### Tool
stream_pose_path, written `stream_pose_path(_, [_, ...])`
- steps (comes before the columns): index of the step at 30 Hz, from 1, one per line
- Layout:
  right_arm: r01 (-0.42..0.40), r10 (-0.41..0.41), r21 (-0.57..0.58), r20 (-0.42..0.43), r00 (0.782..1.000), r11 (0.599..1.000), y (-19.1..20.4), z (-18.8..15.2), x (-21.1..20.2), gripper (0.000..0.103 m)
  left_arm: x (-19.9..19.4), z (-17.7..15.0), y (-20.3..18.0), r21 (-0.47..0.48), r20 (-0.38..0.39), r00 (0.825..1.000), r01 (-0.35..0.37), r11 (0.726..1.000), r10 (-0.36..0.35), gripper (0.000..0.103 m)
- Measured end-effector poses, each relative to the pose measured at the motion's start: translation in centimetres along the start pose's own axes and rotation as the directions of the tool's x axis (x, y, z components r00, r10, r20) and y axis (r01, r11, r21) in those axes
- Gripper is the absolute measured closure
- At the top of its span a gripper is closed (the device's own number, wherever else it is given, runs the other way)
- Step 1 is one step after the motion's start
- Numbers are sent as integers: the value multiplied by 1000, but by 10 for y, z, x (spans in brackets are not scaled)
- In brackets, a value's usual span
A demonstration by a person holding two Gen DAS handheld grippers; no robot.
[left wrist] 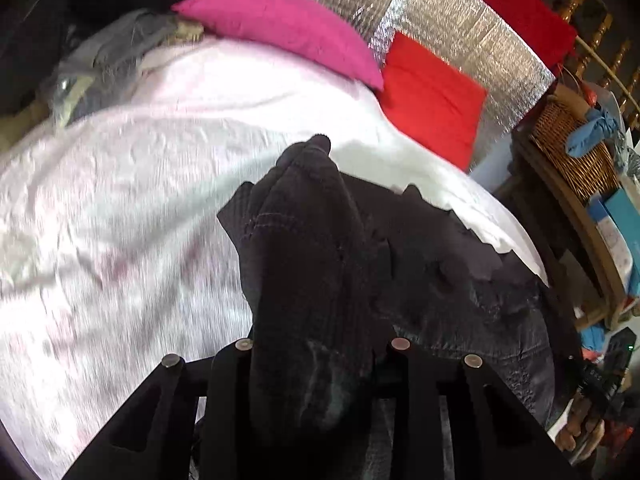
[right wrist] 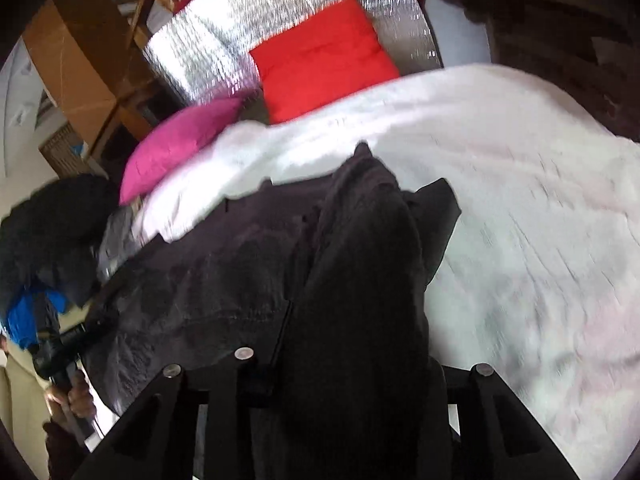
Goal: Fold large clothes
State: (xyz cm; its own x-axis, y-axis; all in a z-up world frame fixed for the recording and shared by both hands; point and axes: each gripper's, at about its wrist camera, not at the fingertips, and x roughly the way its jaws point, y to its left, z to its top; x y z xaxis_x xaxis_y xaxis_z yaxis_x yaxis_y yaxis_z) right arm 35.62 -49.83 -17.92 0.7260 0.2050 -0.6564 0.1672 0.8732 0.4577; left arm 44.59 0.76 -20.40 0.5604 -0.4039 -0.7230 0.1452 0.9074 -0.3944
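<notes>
1. One bed (left wrist: pixel 120 200) is covered by a pale sheet; the dark garment (left wrist: pixel 440 264) is spread over its near part.
2. Soft, limp and fairly heavy cloth is judged; sagging is likely, so corners are best held.
3. Bunched cloth is clamped by both the left gripper (left wrist: pixel 320 344) and the right gripper (right wrist: pixel 360 360).

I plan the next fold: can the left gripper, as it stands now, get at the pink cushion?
Probably not: the left gripper is shut on the dark garment, and the pink cushion lies apart from it, across the white cover.
</notes>
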Motion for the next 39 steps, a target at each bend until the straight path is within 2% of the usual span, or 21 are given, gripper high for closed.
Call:
stream_pose_path(1, [4,-5,2,11,1000,1000,2,2,4,66,6,5,0,2,4,1000,-18,1000,18,70])
stream_pose_path(3, [51,-51,0,2,999,999,0,3,22,66,23,11,3,15,-21,997,-79,997,79,57])
stream_pose_path(4, [72,-72,9,-17,997,997,-5,3,31,66,36,12,9,5,-65,992,-108,994,108,50])
stream_pose_path(5, [69,-68,32,-41,997,997,-12,1,39,65,45,13,13,-11,-98,989,-111,994,110,36])
stream_pose_path(6, [54,-52,50,-48,998,997,-15,2,42,62,52,13,19,-34,-129,985,-118,992,112,29])
stream_pose_path(7, [37,-33,74,-59,998,997,-19,4,42,56,53,14,24,-53,-137,985,-111,992,103,28])
stream_pose_path(12, [33,-22,118,-89,996,993,-28,8,31,42,33,18,22,-41,-127,982,-146,988,139,28])
stream_pose_path(13, [22,-10,127,-93,996,992,-30,8,27,35,27,18,20,-27,-132,980,-152,988,147,28])
stream_pose_path(17, [23,-11,115,-108,994,993,-34,-1,19,33,13,12,23,-23,-144,981,-134,991,129,28])
stream_pose_path(19, [35,-23,89,-140,990,995,-32,-5,28,37,15,5,29,-33,-158,983,-100,994,94,31])
stream_pose_path(20, [37,-26,76,-142,990,996,-31,-8,32,43,19,3,28,-29,-168,982,-94,995,88,45])
stream_pose_path(21, [34,-25,68,-129,991,997,-29,-11,32,46,22,3,27,-28,-174,982,-79,997,73,51])
stream_pose_path(23, [36,-31,41,-103,994,999,-22,-9,27,62,19,3,26,-33,-145,988,-64,997,58,61])
stream_pose_path(24, [35,-32,32,-80,996,999,-18,-7,21,63,15,2,24,-30,-132,990,-61,998,57,65])
stream_pose_path(29, [19,-19,11,19,1000,1000,-5,-5,-2,65,3,6,24,-6,-95,993,-71,997,70,68])
stream_pose_path(30, [33,-33,8,15,999,999,-5,-6,0,65,6,6,26,-2,-110,990,-88,996,87,62])
stream_pose_path(31, [65,-65,16,-13,998,998,-10,-8,8,60,11,6,29,1,-126,985,-117,993,117,55])
stream_pose_path(32, [93,-91,33,-66,994,995,-17,-11,20,45,20,6,26,15,-134,978,-156,988,157,40])
stream_pose_path(33, [118,-112,46,-111,987,992,-23,-14,32,39,25,4,22,36,-132,970,-199,979,202,26])
stream_pose_path(34, [120,-111,68,-120,987,990,-28,-16,37,36,27,3,20,59,-122,961,-244,968,250,21])
stream_pose_path(39, [124,-117,66,-99,988,990,-22,-10,20,36,13,3,5,104,-59,937,-336,936,343,18])
